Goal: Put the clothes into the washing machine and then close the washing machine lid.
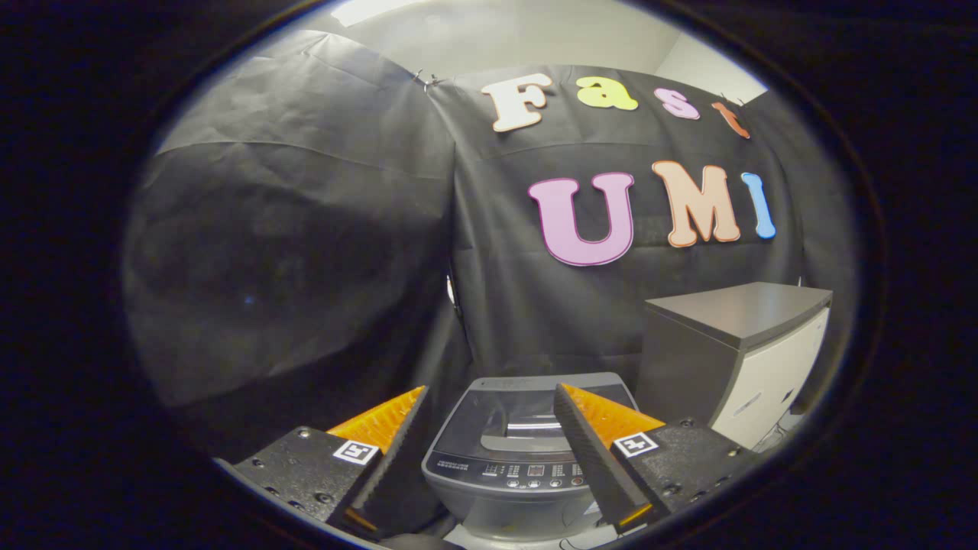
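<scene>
My jaws (489,428) released, nothing held, above washer (527,458). Lid (519,424) lies down, shut. No clothes seen, so stage unclear: either pre-load or done. Cabinet (733,359) beside.

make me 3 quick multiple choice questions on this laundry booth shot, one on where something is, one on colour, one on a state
1. Where does the washing machine sit relative to the gripper?
A. just ahead, seen between the fingers
B. on the cabinet
C. behind the cloth wall

2. What colour is the top of the cabinet?
A. red
B. grey
C. green

3. How does the washing machine lid stand?
A. raised upright
B. removed
C. lying flat, closed

Answers: 1 A, it appears in the gap between the fingers; 2 B, a grey slab tops the cabinet; 3 C, the lid lies flat on the machine.
</scene>
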Motion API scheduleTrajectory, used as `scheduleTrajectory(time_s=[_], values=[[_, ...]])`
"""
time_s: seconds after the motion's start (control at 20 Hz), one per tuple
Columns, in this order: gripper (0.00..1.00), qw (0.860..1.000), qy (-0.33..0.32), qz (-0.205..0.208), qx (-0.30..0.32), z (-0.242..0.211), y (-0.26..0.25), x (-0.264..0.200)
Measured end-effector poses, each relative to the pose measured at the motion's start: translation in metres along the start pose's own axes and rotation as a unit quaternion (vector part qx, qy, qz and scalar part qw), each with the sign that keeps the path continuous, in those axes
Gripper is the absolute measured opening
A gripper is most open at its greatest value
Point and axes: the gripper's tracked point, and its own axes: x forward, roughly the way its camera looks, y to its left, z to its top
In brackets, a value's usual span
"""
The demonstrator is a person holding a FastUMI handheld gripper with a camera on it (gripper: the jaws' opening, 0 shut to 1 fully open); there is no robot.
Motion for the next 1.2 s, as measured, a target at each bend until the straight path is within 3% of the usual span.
scheduleTrajectory(time_s=[0.55,1.2], values=[[0.96,0.999,-0.032,-0.015,0.004,0.009,-0.005,-0.047],[0.96,0.999,-0.034,-0.020,-0.013,0.002,0.002,-0.047]])
